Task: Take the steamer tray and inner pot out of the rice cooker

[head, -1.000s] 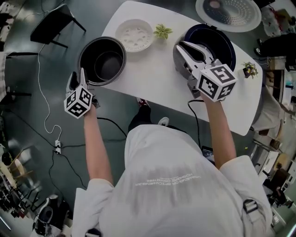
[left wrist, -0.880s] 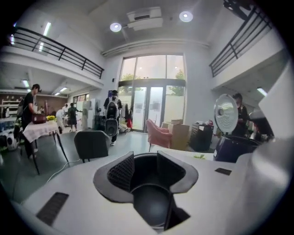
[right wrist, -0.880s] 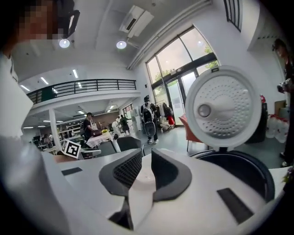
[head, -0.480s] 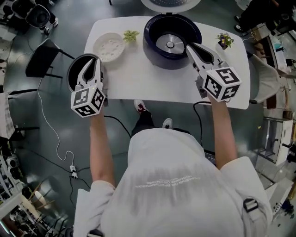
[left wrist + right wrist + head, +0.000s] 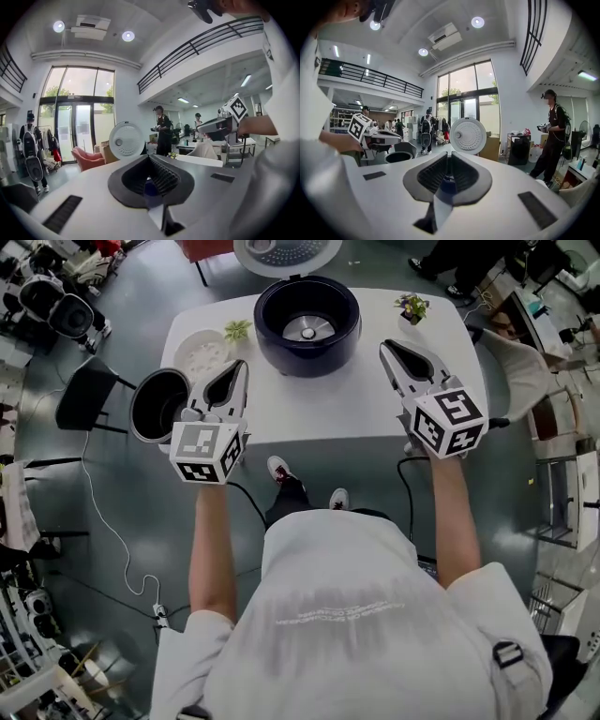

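The dark blue rice cooker (image 5: 307,324) stands open at the back of the white table (image 5: 366,409), its round lid (image 5: 286,253) tipped back and its well bare. The white steamer tray (image 5: 200,352) lies to its left. The black inner pot (image 5: 156,405) sits at the table's left edge. My left gripper (image 5: 236,371) hovers just right of the pot, shut and holding nothing. My right gripper (image 5: 391,351) hangs to the right of the cooker; its jaws have just been closing with nothing between them and stand together. The lid (image 5: 468,136) and pot (image 5: 398,157) also show in the right gripper view.
Small potted plants stand beside the tray (image 5: 237,330) and at the table's back right (image 5: 411,306). A black chair (image 5: 82,395) is left of the table, and a cable (image 5: 103,521) trails on the floor. A person (image 5: 553,136) stands off to the right.
Both grippers have drawn back from the table and risen. The left one left the inner pot, swung right and closed. The right one pulled away from the cooker's rim, its jaws narrowing.
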Available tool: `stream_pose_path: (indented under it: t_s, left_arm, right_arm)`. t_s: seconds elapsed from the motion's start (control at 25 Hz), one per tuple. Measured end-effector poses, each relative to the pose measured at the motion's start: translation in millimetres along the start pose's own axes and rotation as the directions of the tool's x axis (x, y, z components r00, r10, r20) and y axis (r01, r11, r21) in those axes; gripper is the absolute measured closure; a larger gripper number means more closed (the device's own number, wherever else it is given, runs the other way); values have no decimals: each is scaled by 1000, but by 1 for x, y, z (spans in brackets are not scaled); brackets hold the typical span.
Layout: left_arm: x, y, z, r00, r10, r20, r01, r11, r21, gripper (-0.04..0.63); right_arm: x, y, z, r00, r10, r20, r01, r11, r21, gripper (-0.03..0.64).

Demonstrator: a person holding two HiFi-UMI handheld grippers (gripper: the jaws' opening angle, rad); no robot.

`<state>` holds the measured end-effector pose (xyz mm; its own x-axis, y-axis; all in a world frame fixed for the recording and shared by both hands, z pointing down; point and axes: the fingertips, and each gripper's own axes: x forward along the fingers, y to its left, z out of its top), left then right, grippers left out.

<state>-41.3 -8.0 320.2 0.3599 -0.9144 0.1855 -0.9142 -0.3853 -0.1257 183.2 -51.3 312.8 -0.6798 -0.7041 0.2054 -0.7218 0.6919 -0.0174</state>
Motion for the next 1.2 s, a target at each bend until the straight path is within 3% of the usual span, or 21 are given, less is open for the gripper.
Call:
stream_pose_path:
  t_s: [0.24, 0.48, 1.2]
  left_arm:
    - [-15, -42, 29, 997, -66, 41, 62, 994, 90, 580]
    - [-33, -57, 50, 995, -70, 77, 59, 989, 135, 580]
    - [-29, -43, 66, 993, -68, 92, 53, 987, 152, 580]
  right_arm:
    - [-35, 13, 5, 1000, -10, 21, 11, 999, -45, 571]
    - [-51, 36, 17, 999, 11, 41, -7, 995, -100, 577]
    - [-36, 41, 35, 998, 20, 54, -13, 992, -124, 589]
